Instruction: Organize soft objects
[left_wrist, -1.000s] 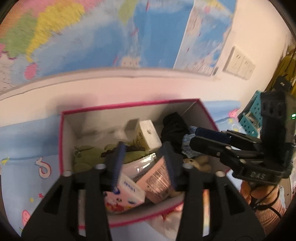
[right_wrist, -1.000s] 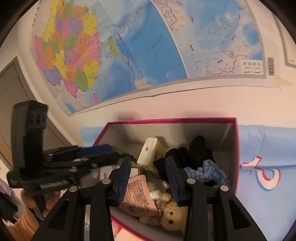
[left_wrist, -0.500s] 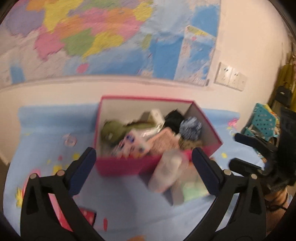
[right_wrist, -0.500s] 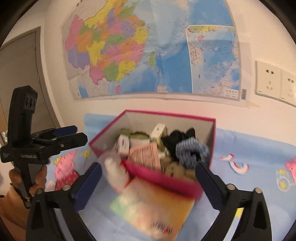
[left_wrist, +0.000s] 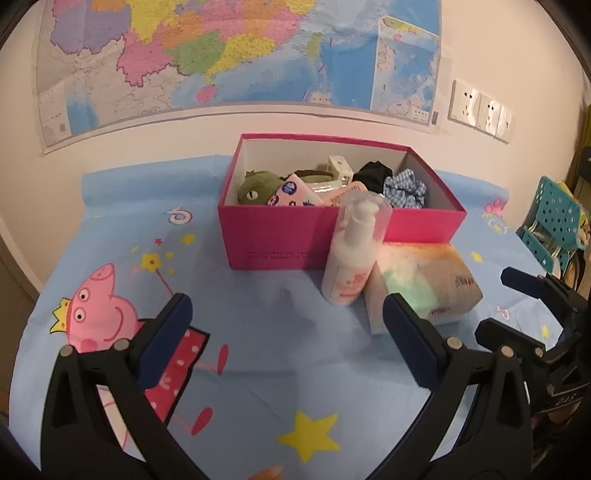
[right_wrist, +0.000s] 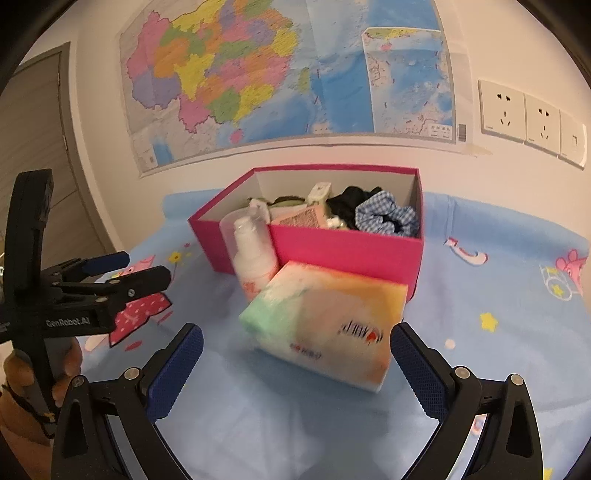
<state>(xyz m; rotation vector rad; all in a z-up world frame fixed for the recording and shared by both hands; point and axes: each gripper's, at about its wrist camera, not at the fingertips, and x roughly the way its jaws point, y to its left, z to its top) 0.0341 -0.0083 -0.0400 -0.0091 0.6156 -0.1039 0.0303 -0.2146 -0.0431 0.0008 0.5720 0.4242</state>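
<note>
Both our left gripper (left_wrist: 284, 317) and right gripper (right_wrist: 295, 352) stand spread wide and empty, released. At frame centre, the lotion bottle (left_wrist: 352, 254) leans on the pink box (left_wrist: 273, 236) beside the tissue pack (right_wrist: 325, 325). We judge a careless nudge of the pack could topple the bottle, and the soft toys already crowd the box.

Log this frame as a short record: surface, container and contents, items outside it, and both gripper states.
surface: blue cartoon-print cloth
container: pink box, open, no lid on it
inside: green plush, black fabric, blue gingham scrunchie, small packets
outside: white pump bottle upright against box front; tissue pack beside it
left gripper: open, nothing between the jaws
right gripper: open, nothing between the jaws
</note>
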